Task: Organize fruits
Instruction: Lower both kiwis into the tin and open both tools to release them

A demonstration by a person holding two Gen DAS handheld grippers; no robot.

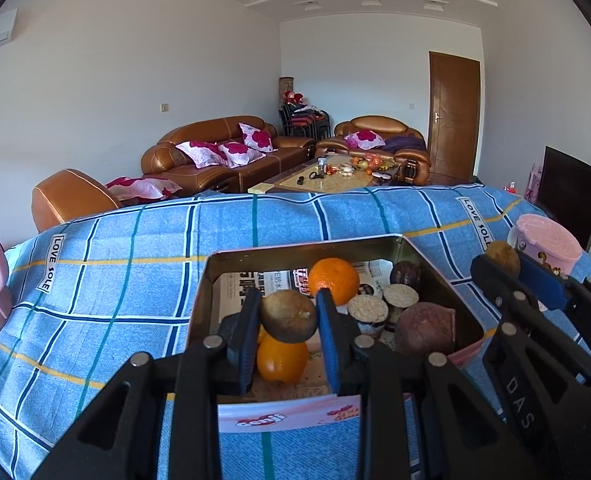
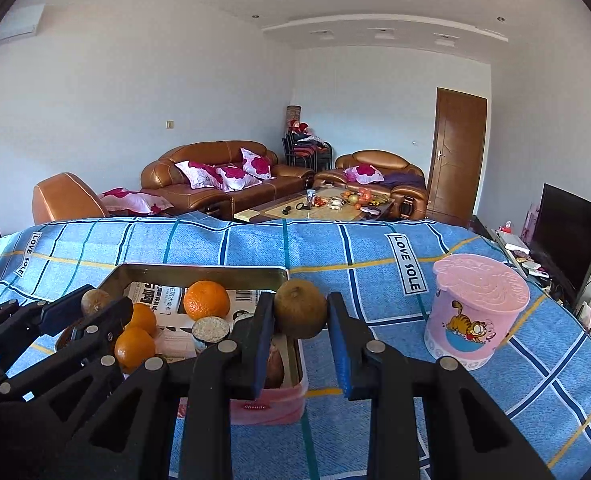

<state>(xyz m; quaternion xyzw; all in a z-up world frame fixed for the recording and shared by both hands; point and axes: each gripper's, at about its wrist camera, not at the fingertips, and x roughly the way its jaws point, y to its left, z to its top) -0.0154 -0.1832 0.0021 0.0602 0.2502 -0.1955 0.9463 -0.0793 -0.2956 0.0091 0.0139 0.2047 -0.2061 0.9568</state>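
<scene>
Left gripper (image 1: 289, 316) is clamped tight on a brown fruit (image 1: 289, 315), both blue pads pressed against its sides, held up over the near end of the tin (image 1: 435, 258). Directly under that fruit sits an orange (image 1: 281, 360); just past the fingertips lies a second orange (image 1: 334, 280) on the newspaper lining. Off to the gripper's right inside the tin: two round rice cakes (image 1: 383, 304), a big dull purple fruit (image 1: 425, 328), and a darker one (image 1: 405, 274) at the far corner.

Over to the right gripper (image 2: 300, 314), and it's the same story: jaws closed on a kiwi (image 2: 300, 314), gripped at both sides, hanging over the tin's right-hand edge. To its left, the other gripper shows side-on with its own catch. To its right, standing well apart on the blue checked cloth (image 2: 375, 248), a pink tub (image 2: 475, 316) with a cartoon cat, lid on.

Beyond the cloth, a coffee table (image 2: 315, 204) cluttered with small things, brown sofas (image 2: 223, 176) with pink cushions, a wooden door (image 2: 459, 152), and a dark screen (image 2: 567, 232) far right.
</scene>
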